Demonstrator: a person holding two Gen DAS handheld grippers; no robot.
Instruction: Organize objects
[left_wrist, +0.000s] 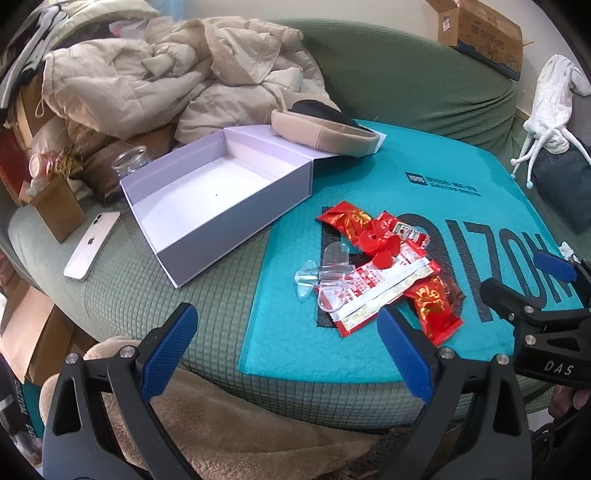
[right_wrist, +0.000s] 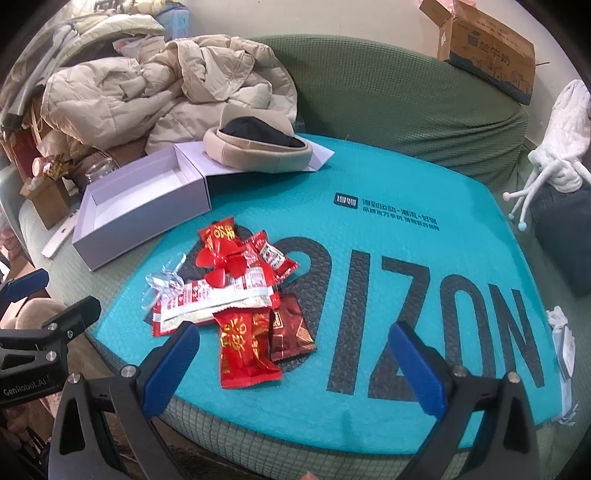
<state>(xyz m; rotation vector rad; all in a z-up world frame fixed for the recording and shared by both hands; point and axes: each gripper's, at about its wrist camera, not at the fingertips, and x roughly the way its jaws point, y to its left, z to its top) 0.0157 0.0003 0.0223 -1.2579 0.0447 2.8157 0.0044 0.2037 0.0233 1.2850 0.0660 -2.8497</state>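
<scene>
A heap of red snack packets (left_wrist: 436, 310) (right_wrist: 243, 347) lies on a teal padded mailer (left_wrist: 443, 184) (right_wrist: 369, 177). With them are a brown packet (right_wrist: 291, 328), a ketchup sachet (right_wrist: 271, 256) and a clear plastic toy (left_wrist: 325, 277) with a red propeller (left_wrist: 380, 247). An open white box (left_wrist: 236, 236) (right_wrist: 155, 229) stands empty to the left of the heap. My left gripper (left_wrist: 288, 354) (right_wrist: 55, 295) is open, just short of the heap. My right gripper (right_wrist: 295, 369) (left_wrist: 517, 273) is open too, near the nearest red packet. Neither one touches anything.
A beige cap (left_wrist: 325, 136) rests on the box's flap. Behind it lies a crumpled beige jacket (left_wrist: 166, 74). A phone (left_wrist: 92, 243) and a glass jar (left_wrist: 131, 162) sit left of the box. A cardboard box (right_wrist: 487, 44) tops the green sofa back; a white plush toy (left_wrist: 550, 107) is at right.
</scene>
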